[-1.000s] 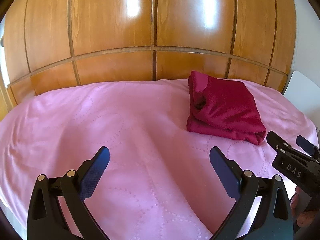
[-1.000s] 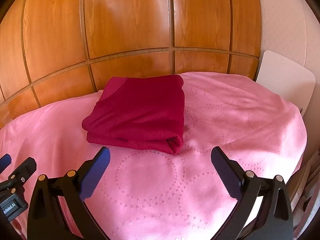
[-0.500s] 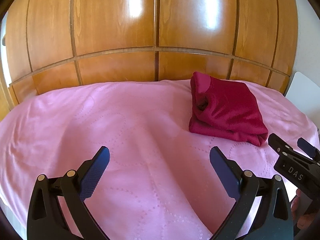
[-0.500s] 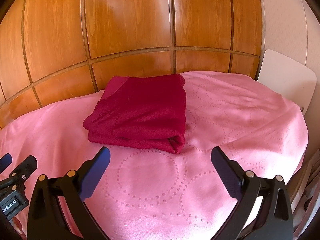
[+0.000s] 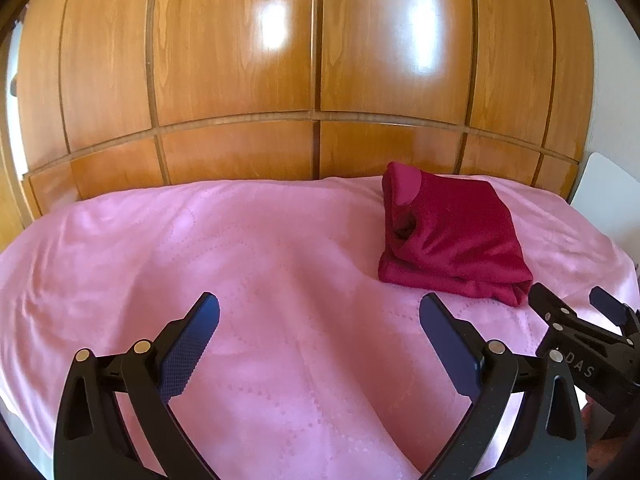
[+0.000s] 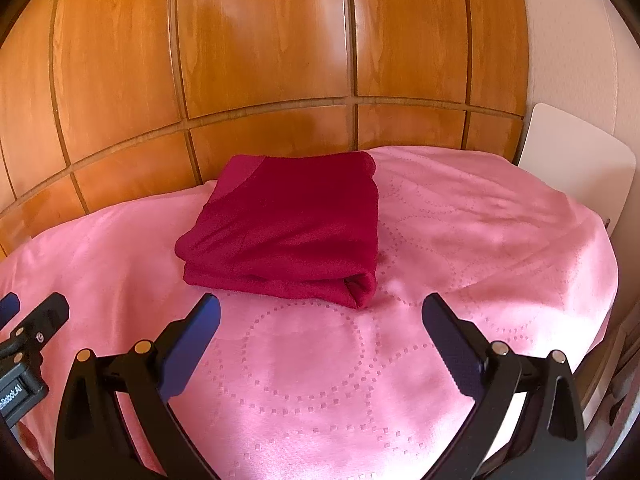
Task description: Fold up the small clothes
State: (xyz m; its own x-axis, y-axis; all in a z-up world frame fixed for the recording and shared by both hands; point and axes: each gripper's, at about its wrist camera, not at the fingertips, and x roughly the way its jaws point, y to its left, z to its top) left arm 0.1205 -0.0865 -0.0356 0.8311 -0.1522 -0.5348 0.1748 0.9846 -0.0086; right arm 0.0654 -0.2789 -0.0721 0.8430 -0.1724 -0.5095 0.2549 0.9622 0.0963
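A dark red garment (image 5: 452, 236) (image 6: 292, 224) lies folded into a thick rectangle on the pink bedspread (image 5: 240, 260) (image 6: 480, 240), near the far side. My left gripper (image 5: 320, 312) is open above bare bedspread, to the left of and nearer than the garment. My right gripper (image 6: 320, 312) is open too, just short of the garment's near folded edge, touching nothing. Each gripper shows at the edge of the other's view: the right one (image 5: 576, 312) low on the right, the left one (image 6: 32, 312) low on the left.
A glossy wooden wardrobe (image 5: 316, 60) (image 6: 260, 60) stands right behind the bed. A white chair back (image 6: 576, 160) (image 5: 608, 196) is at the bed's right side. The bedspread drops off at the right edge.
Both grippers have drawn back and risen slightly, so the garment sits a little lower and farther in each view. The garment has not moved. Both stay open.
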